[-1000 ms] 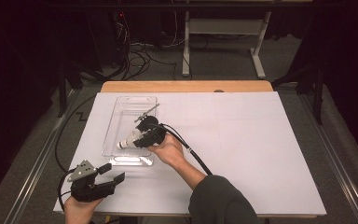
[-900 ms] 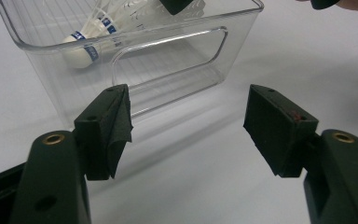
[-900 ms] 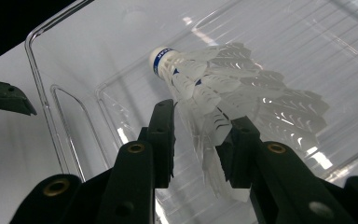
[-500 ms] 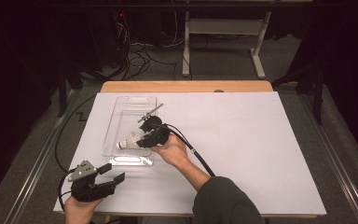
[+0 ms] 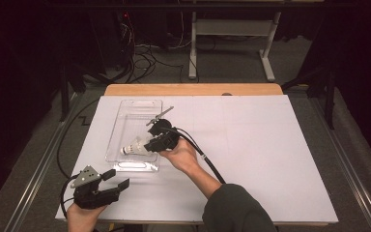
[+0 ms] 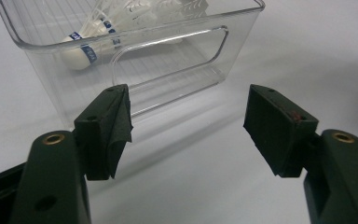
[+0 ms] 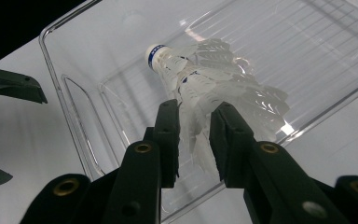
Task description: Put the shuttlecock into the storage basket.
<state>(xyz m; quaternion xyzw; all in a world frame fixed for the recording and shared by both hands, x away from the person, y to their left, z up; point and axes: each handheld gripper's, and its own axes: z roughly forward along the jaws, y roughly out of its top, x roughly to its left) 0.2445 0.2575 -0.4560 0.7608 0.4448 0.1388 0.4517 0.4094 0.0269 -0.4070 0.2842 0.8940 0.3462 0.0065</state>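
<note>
one feather-light, fragile shuttlecock is pinched by its skirt in the right gripper over the clear bin; safer held gently near the cork; left gripper gapes wide, empty.

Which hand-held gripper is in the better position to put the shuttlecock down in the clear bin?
Right. The right hand-held gripper already grips the shuttlecock by its skirt, over the bin. The left hand-held gripper is open on the table, outside the bin.

Overhead view faces forward; claw views closely share the bin.
</note>
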